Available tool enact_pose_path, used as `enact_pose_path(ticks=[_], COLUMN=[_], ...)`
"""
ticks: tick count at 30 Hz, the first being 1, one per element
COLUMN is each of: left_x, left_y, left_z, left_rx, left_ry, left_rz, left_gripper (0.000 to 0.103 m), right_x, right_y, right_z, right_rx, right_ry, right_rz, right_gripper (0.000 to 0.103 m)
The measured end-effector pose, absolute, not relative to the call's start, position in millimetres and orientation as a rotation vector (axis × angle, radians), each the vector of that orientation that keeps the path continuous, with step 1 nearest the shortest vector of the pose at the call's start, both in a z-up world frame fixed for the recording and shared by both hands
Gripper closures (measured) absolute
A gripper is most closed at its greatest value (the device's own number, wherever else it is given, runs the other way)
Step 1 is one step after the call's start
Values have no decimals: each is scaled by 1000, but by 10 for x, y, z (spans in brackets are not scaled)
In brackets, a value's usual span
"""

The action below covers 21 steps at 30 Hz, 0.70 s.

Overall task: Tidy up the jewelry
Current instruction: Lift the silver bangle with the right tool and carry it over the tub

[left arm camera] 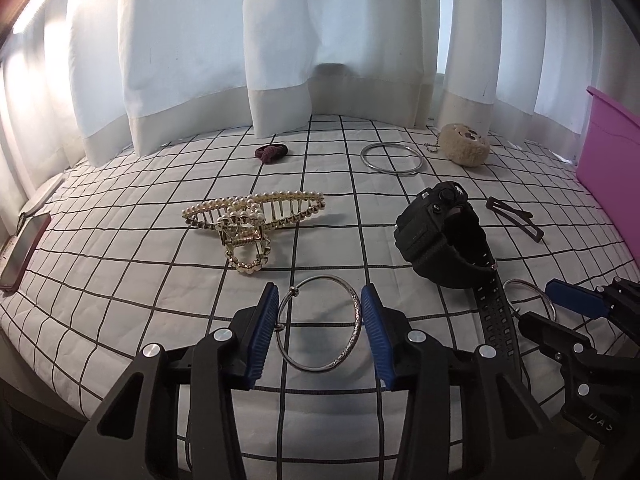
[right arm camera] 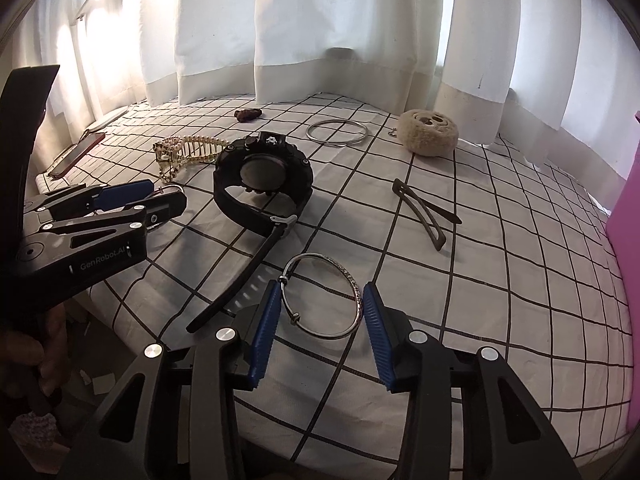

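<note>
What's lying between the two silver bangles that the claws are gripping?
The black watch's strap runs between the left bangle and the right bangle; the left wrist view shows it best.

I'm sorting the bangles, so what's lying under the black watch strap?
Checked sheet lies under most of the watch strap. In the left view, the right gripper's bangle runs right up to it; any overlap is hidden.

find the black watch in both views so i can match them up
Left wrist view: the black watch lies right of centre on the checked sheet, seen from the side, strap running toward the lower right.
Right wrist view: the black watch sits left of centre, its round face toward the camera, strap trailing down to the lower left.
Shared landmark: the plain silver bangle lying beyond the watch, near the curtain.
</note>
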State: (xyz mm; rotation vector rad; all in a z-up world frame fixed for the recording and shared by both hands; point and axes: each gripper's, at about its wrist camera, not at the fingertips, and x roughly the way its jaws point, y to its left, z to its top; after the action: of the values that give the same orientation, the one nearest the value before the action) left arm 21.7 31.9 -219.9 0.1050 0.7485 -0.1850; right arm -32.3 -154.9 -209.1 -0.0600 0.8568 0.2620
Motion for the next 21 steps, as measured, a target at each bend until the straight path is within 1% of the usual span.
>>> enact_pose_path(ticks=[10,21], left_x=[220,325], left_y=[328,339], left_z=[-1978,-1441], left_rx=[122,138], left_ry=[714,658], left_rz=[-209,-266], left_gripper=[61,61], right_x=[-290,-200], right_y=[-1618,-1689], right_z=[-1952,-1460], right_rx=[-47,-3], right_ry=[852,813], right_rz=[221,139], right_gripper=[62,62])
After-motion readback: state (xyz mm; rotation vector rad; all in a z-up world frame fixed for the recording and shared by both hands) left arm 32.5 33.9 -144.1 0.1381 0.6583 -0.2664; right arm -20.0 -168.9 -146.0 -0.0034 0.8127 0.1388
